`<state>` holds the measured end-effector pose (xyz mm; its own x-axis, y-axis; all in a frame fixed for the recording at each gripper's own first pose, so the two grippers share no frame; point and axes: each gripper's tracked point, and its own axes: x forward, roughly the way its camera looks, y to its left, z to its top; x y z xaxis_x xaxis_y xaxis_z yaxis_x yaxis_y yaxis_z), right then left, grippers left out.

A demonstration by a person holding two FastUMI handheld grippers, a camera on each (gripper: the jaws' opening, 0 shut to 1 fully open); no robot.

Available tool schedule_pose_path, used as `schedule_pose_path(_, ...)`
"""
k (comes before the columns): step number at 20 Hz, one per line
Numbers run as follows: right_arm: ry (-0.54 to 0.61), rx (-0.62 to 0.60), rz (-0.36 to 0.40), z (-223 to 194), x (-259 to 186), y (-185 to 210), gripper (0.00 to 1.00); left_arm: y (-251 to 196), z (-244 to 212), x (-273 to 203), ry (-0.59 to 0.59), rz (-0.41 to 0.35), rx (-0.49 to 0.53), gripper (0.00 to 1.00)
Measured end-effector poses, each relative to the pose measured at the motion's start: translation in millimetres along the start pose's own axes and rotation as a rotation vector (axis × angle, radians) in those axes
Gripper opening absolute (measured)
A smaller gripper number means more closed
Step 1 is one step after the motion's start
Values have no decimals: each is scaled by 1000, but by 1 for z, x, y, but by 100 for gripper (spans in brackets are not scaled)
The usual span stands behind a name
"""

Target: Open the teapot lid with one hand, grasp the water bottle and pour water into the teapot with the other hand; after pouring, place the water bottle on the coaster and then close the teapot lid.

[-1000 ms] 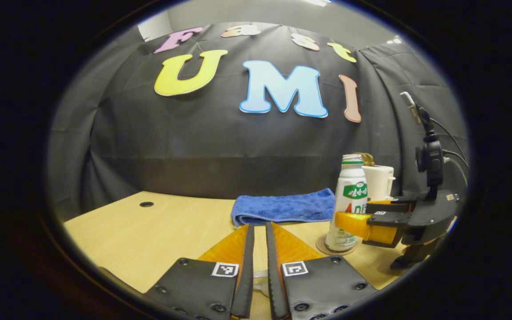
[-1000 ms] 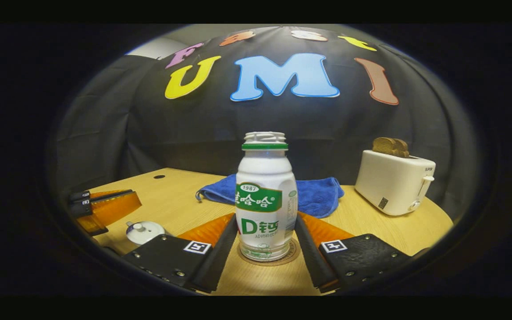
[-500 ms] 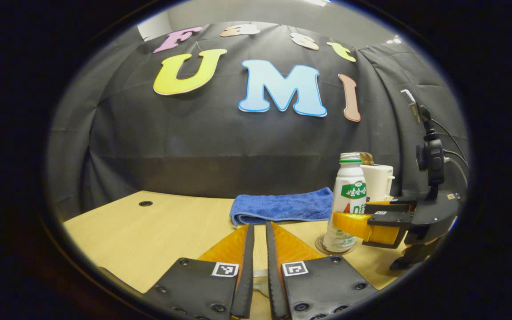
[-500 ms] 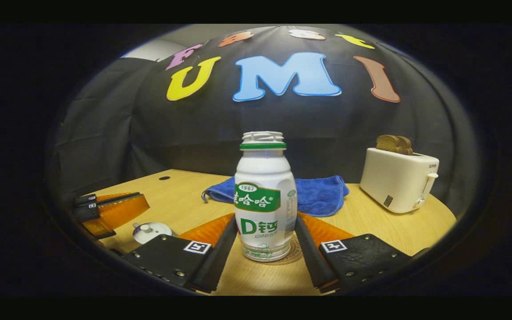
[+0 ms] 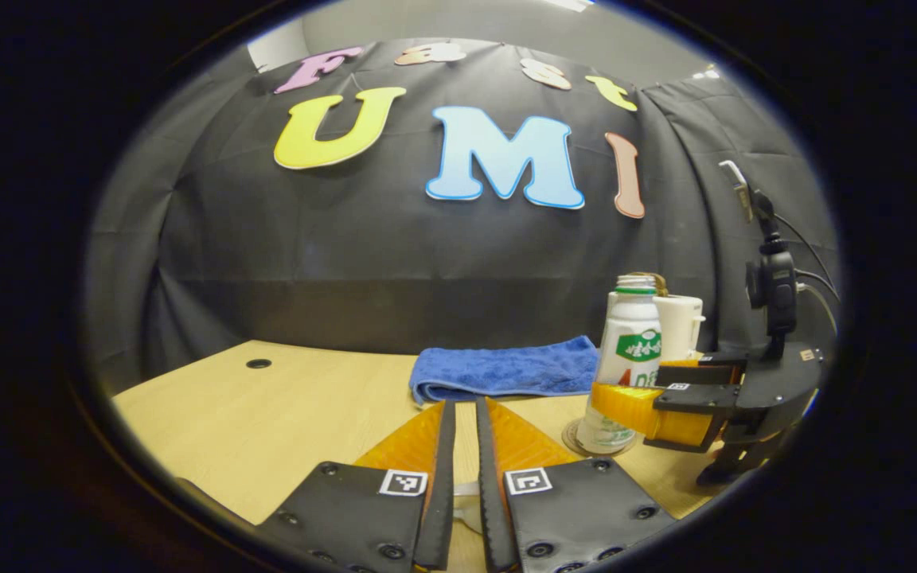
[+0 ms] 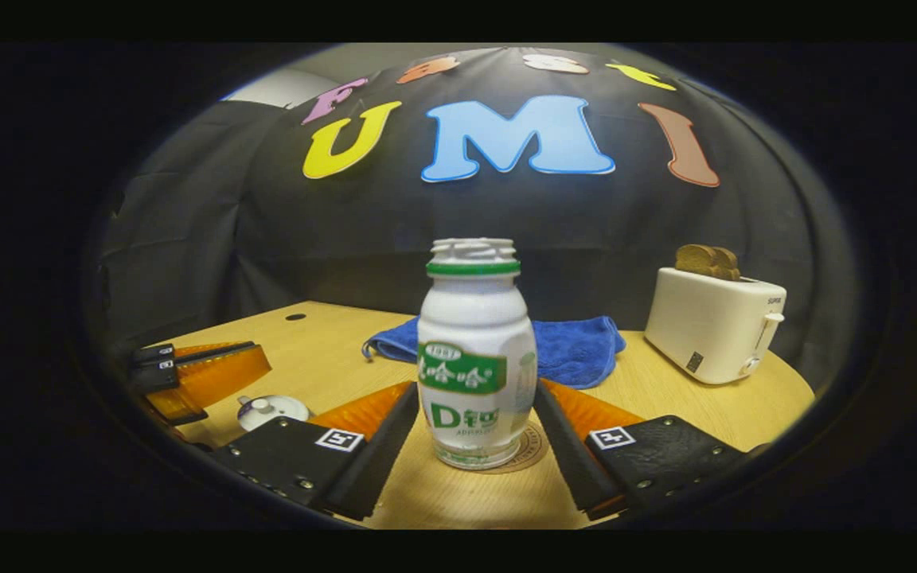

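Backing away a little since a second ago, the right gripper (image 6: pixel 476 446) now has its fingers spread wide, standing clear on both sides of the water bottle (image 6: pixel 475 360). At the desk's (image 6: pixel 331 362) near left the left gripper (image 5: pixel 458 469) holds its ridged fingers almost together with a thin gap, beside the round, knobbed teapot lid (image 6: pixel 271 409). The smooth, rounded plastic bottle stands upright, mouth up, on the flat round coaster (image 6: pixel 532 447); behind lie a fuzzy blue towel (image 6: pixel 578 350) and a boxy white toaster (image 6: pixel 713 322) toward the far right.
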<state>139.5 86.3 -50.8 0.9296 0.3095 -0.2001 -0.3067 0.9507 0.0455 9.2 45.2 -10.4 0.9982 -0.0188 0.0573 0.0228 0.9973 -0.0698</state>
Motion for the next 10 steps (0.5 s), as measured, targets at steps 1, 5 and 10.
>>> schedule_pose_path(1,-6,0,-7,2,-1,-2,88,0,0,1,-1,0,-1,29)
schedule_pose_path(5,-38,14,0,10,-5,-2,96,3,2,0,-9,2,-9,29)
schedule_pose_path(10,-92,2,0,25,-13,-2,95,3,3,0,-13,2,-13,29)
